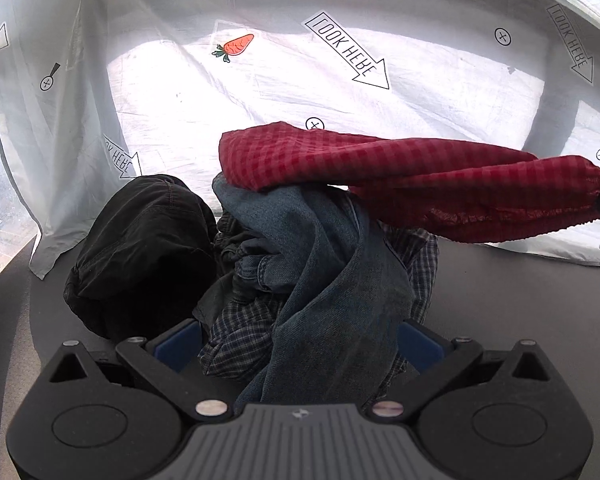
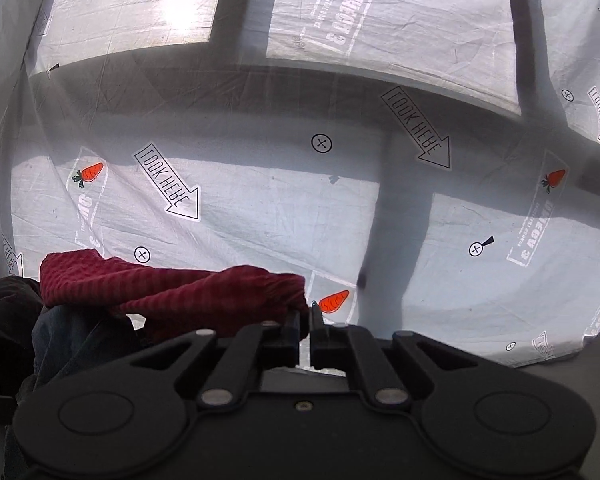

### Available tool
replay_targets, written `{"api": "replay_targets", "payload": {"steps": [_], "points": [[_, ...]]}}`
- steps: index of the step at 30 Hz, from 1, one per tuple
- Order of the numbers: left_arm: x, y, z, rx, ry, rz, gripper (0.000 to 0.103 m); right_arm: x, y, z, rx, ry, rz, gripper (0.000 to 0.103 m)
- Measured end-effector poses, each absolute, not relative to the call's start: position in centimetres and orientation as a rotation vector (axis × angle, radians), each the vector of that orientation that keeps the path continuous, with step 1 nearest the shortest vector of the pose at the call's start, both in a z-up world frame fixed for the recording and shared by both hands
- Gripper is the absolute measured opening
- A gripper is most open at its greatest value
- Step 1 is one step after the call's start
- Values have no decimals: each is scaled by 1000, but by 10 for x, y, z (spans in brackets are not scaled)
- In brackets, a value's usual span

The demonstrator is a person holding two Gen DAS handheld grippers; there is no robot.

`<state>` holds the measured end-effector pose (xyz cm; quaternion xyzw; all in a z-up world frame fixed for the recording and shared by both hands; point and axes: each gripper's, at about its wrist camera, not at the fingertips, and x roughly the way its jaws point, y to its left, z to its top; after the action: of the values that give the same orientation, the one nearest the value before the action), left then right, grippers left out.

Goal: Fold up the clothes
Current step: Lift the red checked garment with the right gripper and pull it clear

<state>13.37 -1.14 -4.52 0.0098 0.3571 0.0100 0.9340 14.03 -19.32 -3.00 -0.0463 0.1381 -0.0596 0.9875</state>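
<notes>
Backlit glare, shadowed foreground, fisheye edges

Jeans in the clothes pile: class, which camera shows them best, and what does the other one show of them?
The left wrist view. There the jeans fill the middle of the pile, under the red checked cloth, with folds and seams clear. The right wrist view shows only a dark blue strip at the lower left, under that cloth.
</notes>
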Motion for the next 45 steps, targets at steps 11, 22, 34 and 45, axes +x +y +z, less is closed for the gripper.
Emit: {"api": "replay_targets", "payload": {"steps": [11, 22, 34, 45], "points": [[72, -138, -39, 84, 687, -36, 103, 38, -354, 7, 154, 326, -60, 4], [-12, -312, -60, 165, 667, -143, 103, -15, -492, 5, 239, 427, 78, 4], [-24, -389, -132, 204, 676, -124, 99, -29, -524, -5, 284, 476, 82, 5], [6, -416, -163, 249, 636, 4, 81, -34, -535, -10, 314, 492, 72, 5]]}}
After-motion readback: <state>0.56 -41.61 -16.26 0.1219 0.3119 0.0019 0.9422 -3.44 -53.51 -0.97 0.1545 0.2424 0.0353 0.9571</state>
